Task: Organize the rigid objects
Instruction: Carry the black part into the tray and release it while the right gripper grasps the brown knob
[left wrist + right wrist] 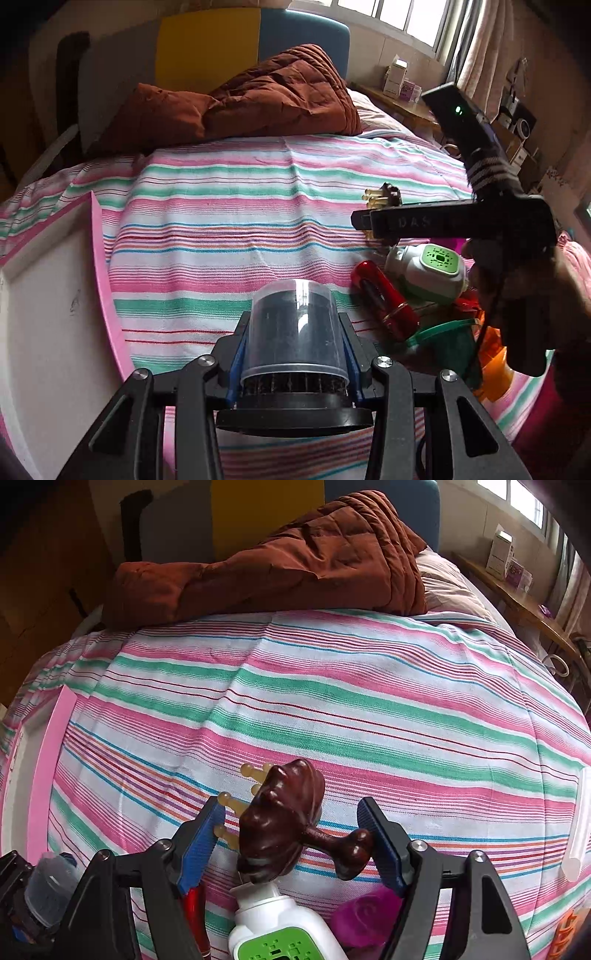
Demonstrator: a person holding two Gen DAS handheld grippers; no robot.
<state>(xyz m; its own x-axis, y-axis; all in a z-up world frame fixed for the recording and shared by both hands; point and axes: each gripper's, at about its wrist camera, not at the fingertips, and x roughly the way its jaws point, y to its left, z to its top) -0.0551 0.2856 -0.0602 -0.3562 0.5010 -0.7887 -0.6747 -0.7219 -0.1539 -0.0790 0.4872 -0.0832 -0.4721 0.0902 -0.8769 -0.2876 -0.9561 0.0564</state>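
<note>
Now, massager (280, 823) between (apparently untouched) right tongs (291, 834).

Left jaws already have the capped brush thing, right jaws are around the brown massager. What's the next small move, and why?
Probably shut the right gripper: its jaws stand open either side of the brown massager, which lies on the striped bedspread, ungripped. The left gripper already clamps the capped brush.

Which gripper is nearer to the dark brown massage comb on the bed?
Right. The right gripper is open with the brown comb between its fingers. The left gripper is off to the side, shut on a clear-capped black cylinder.
</note>
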